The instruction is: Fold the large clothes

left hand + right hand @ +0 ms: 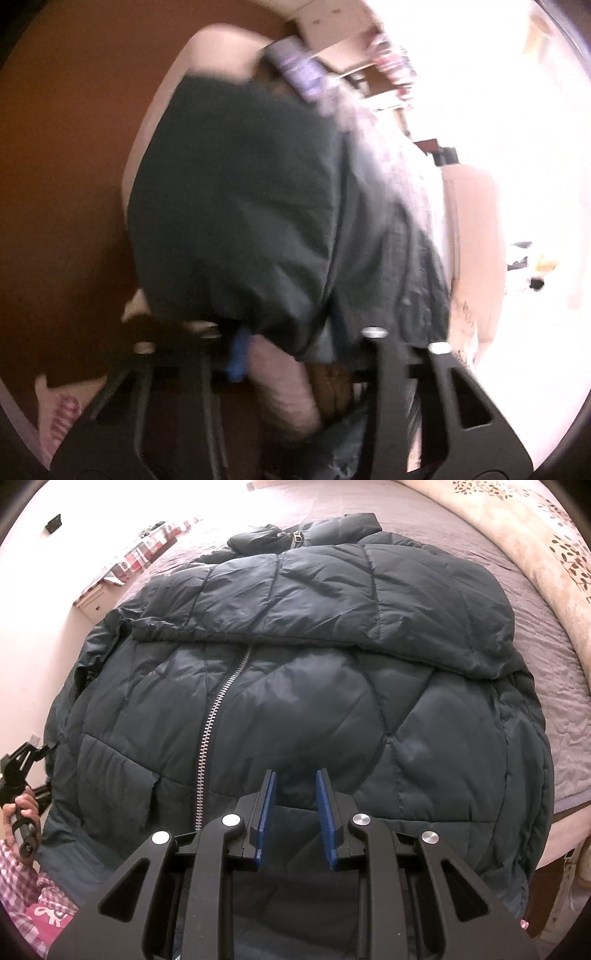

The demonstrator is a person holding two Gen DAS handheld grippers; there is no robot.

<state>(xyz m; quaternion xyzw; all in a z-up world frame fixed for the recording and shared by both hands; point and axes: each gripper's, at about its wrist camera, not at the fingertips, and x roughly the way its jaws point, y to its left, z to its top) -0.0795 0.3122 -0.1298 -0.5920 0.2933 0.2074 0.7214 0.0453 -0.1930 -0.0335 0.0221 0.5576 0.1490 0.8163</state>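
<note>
Right tongs point(295, 805) spread just over my jacket's point(295, 686) hem, zipper running away; left tongs' point(288, 347) state unclear.

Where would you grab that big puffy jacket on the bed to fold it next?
Probably the near hem of the jacket, just under the open right hand-held gripper. That edge hangs off the bed, so fingers can slip around it from the foot side. The quilted middle looks too bulky to pinch.
</note>
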